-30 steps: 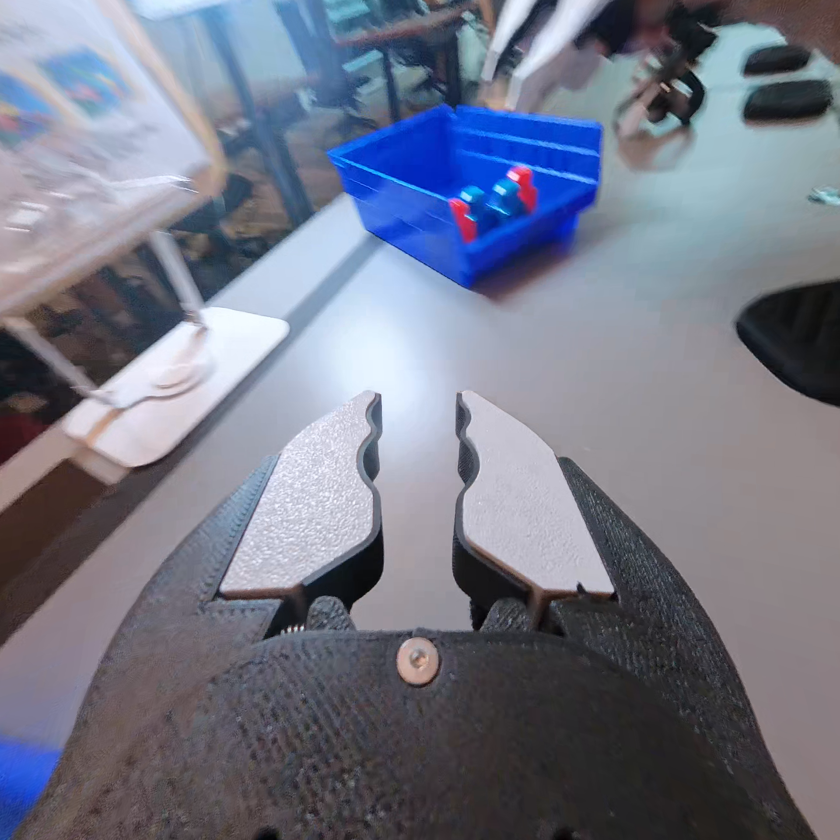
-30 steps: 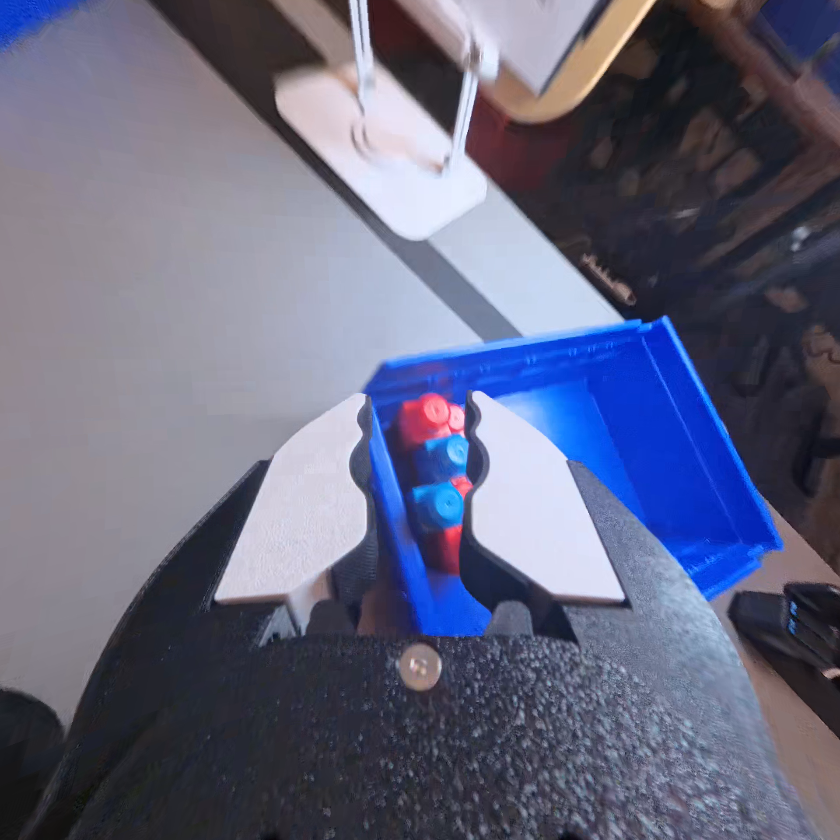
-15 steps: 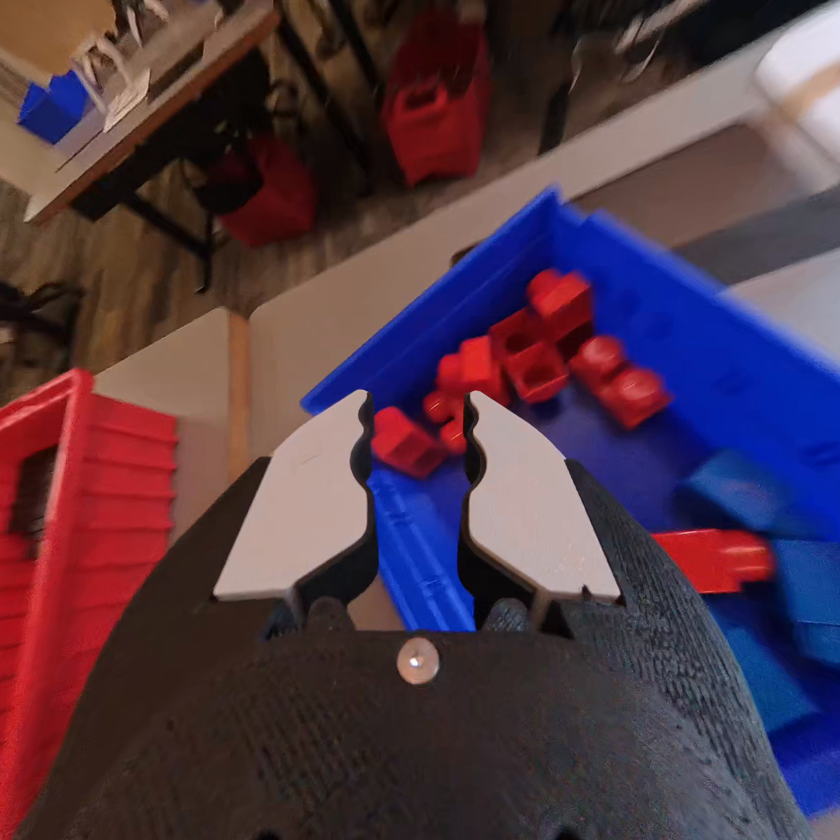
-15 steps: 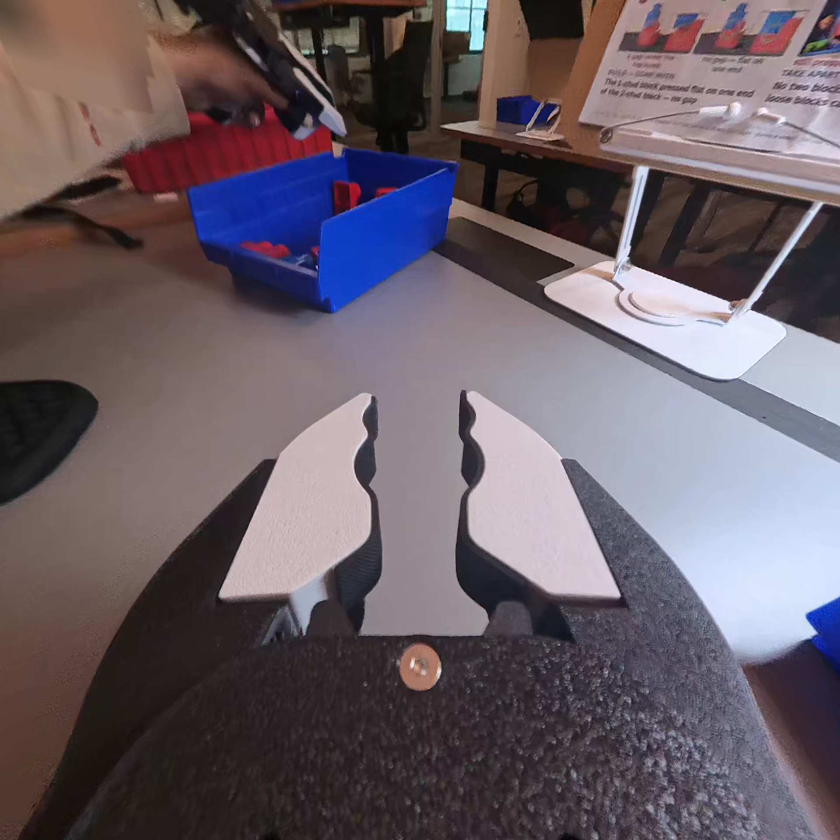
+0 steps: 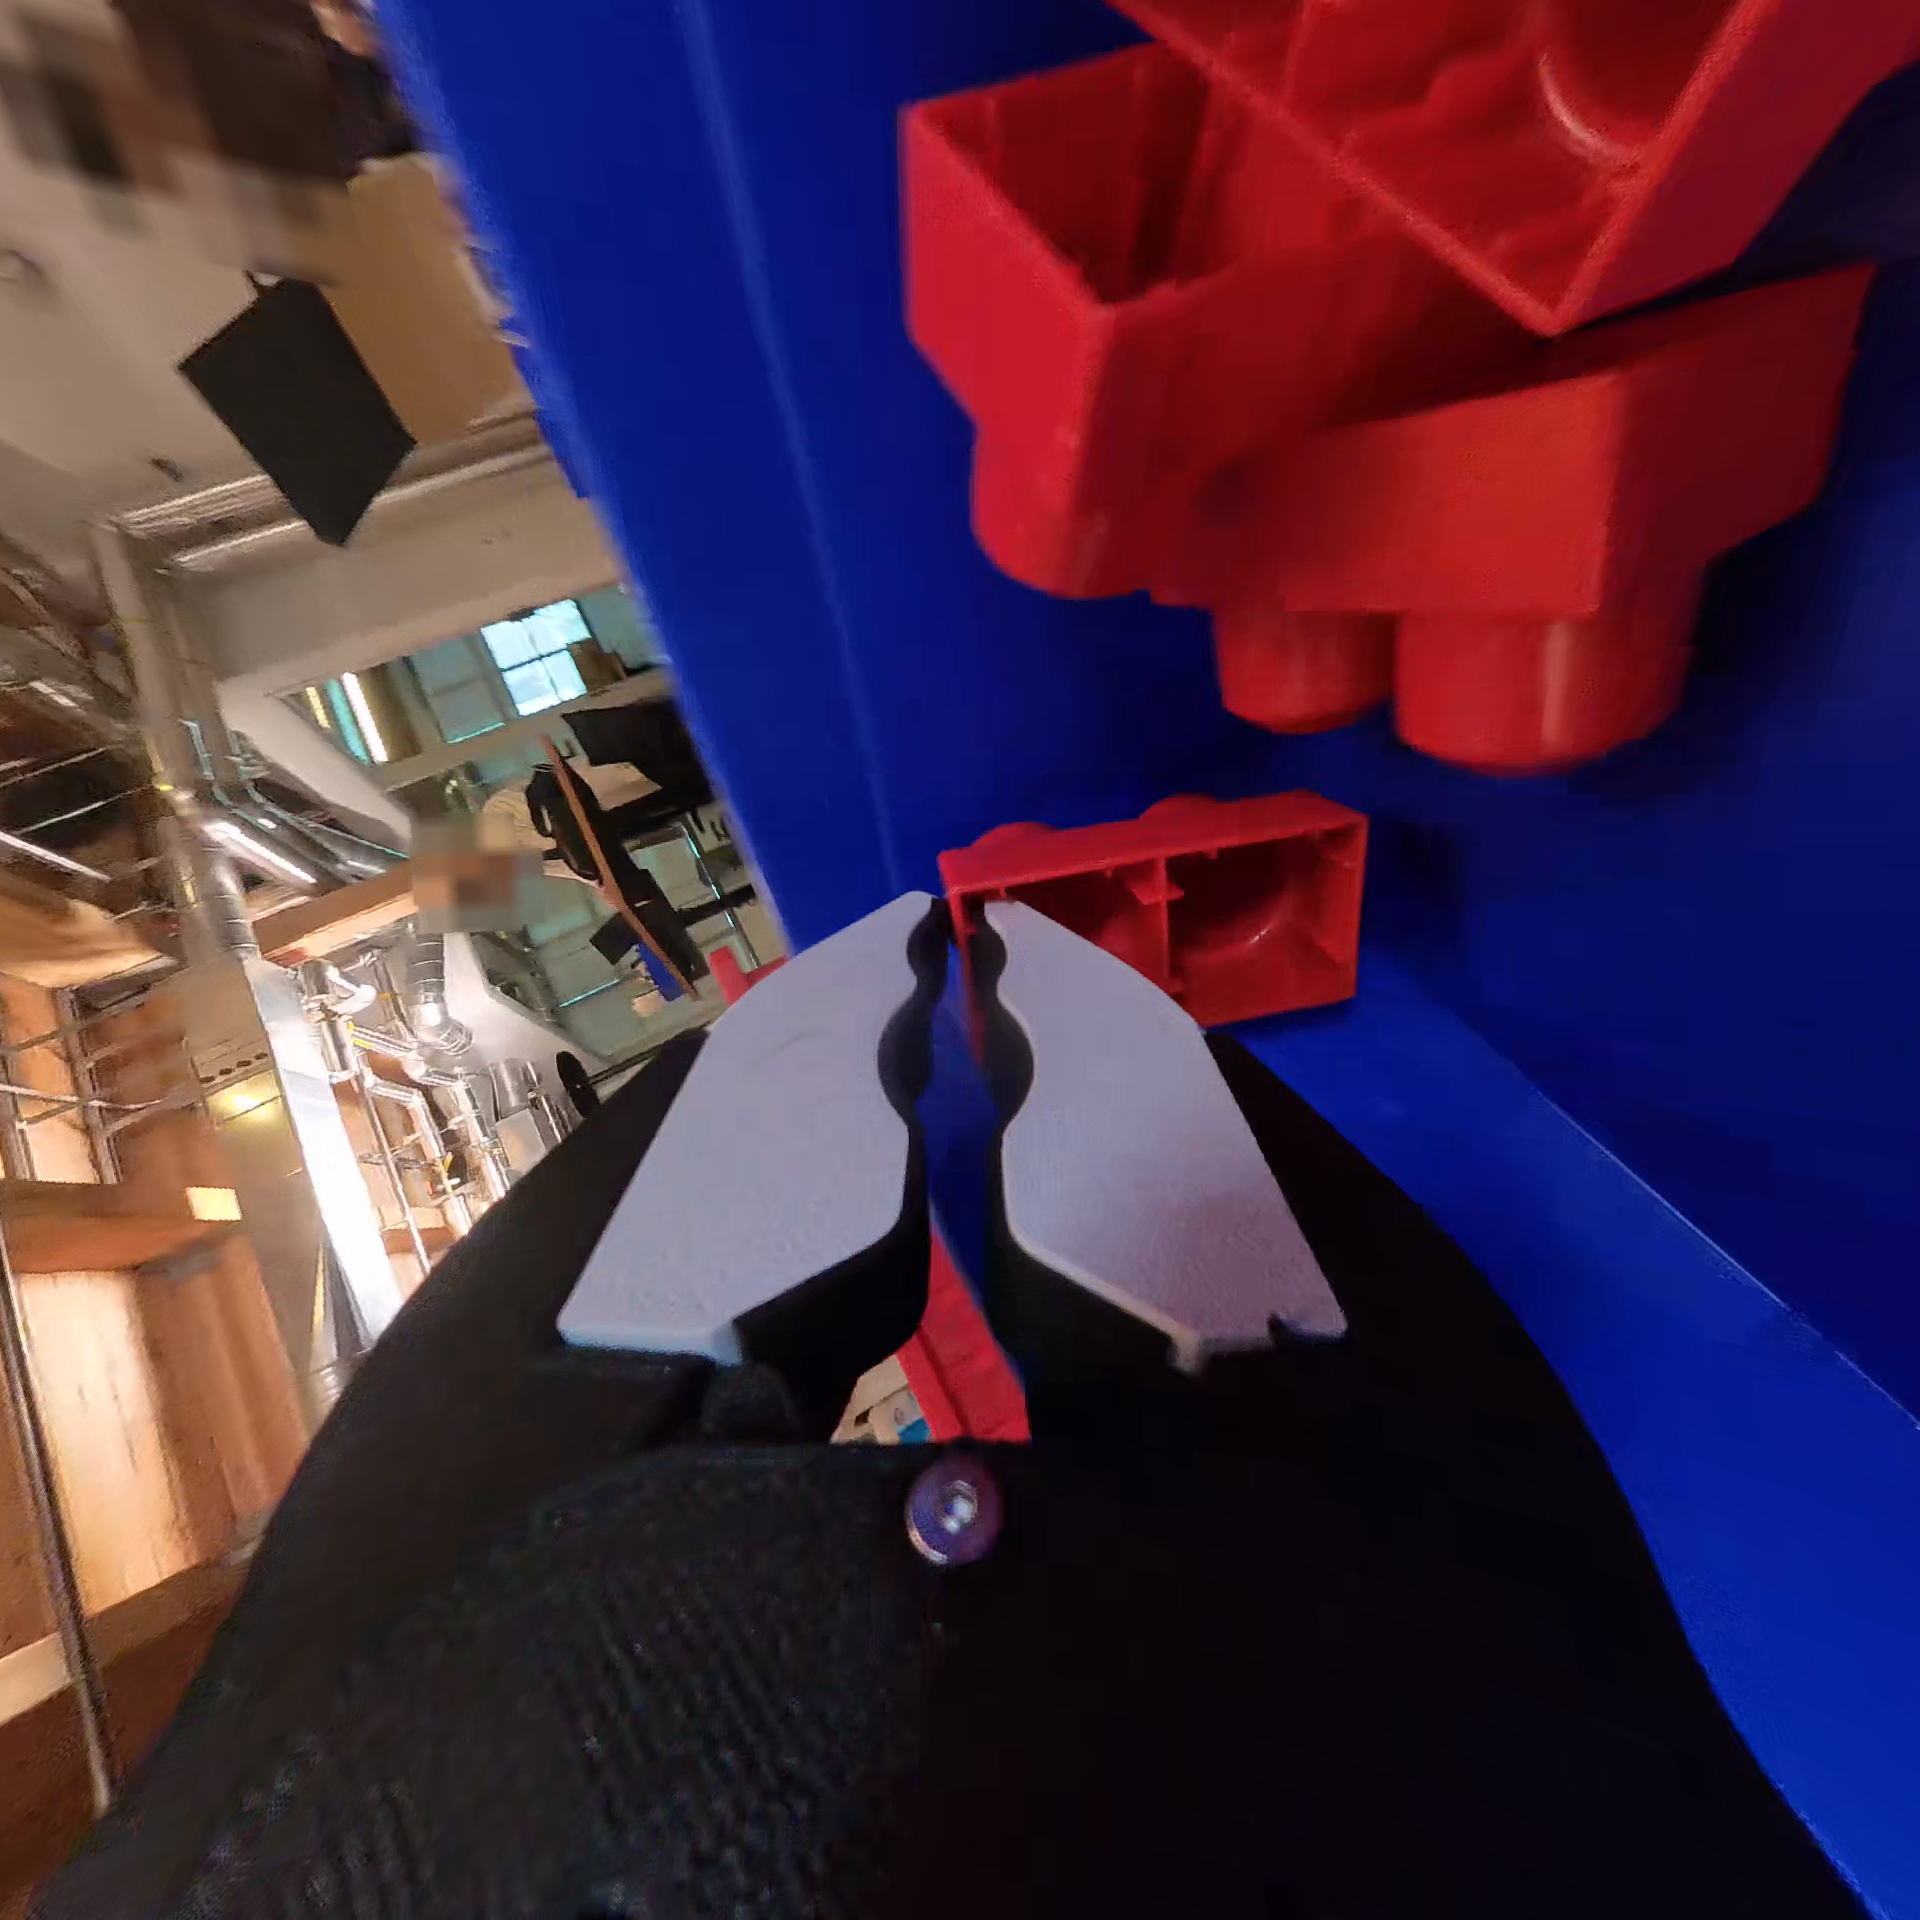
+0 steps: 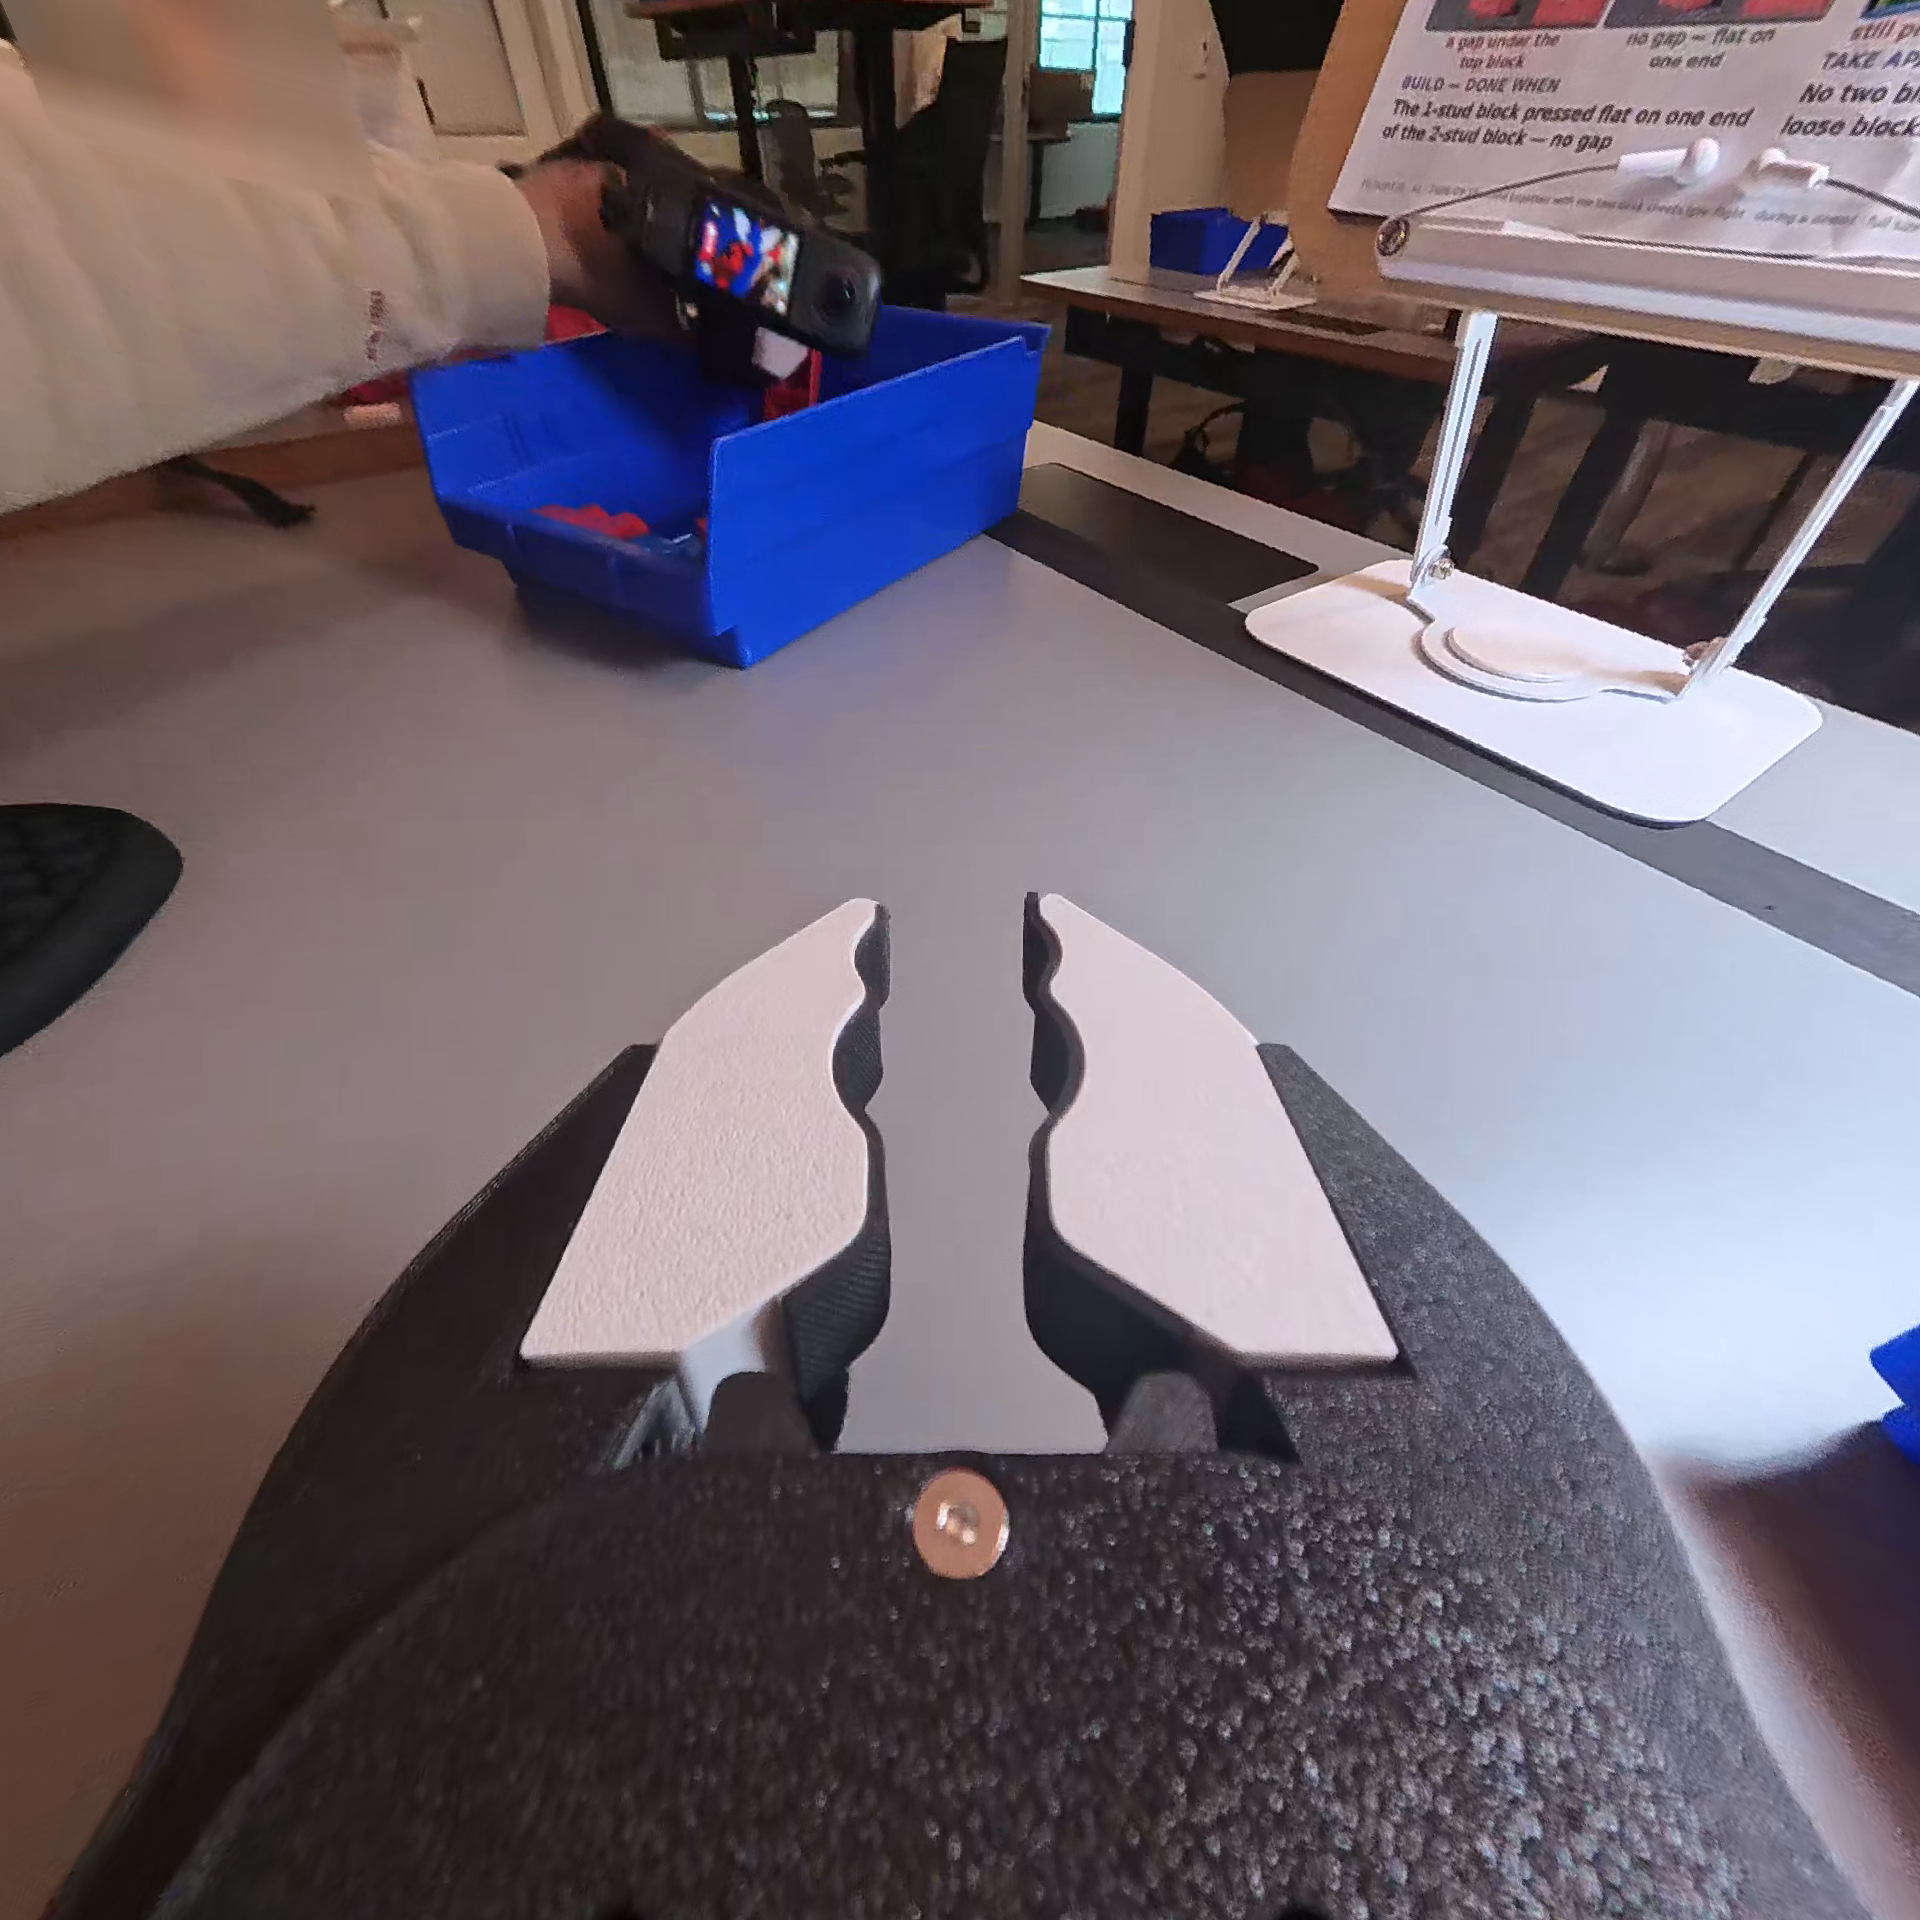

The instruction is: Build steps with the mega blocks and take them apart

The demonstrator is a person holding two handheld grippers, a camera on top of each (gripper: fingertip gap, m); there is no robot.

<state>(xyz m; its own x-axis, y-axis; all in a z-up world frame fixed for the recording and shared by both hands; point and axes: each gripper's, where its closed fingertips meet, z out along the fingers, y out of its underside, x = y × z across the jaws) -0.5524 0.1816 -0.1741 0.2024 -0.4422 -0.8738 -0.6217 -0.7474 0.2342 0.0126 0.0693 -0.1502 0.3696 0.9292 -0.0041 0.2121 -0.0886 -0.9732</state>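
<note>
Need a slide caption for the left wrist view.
Left gripper pinching the wall of a red block inside the blue bin.

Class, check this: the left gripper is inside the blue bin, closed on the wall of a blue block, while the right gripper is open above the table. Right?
Not quite. The left wrist view shows the left gripper closed on a red block, not blue. The blue bin and open right gripper above the table are correct.

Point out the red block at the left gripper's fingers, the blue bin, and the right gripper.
red block (image 5: 1236,914), left wrist view, on its open hollow underside.
blue bin (image 6: 862,509), right wrist view, on its front wall.
right gripper (image 6: 956,925), right wrist view, midway between its fingertips.
</note>
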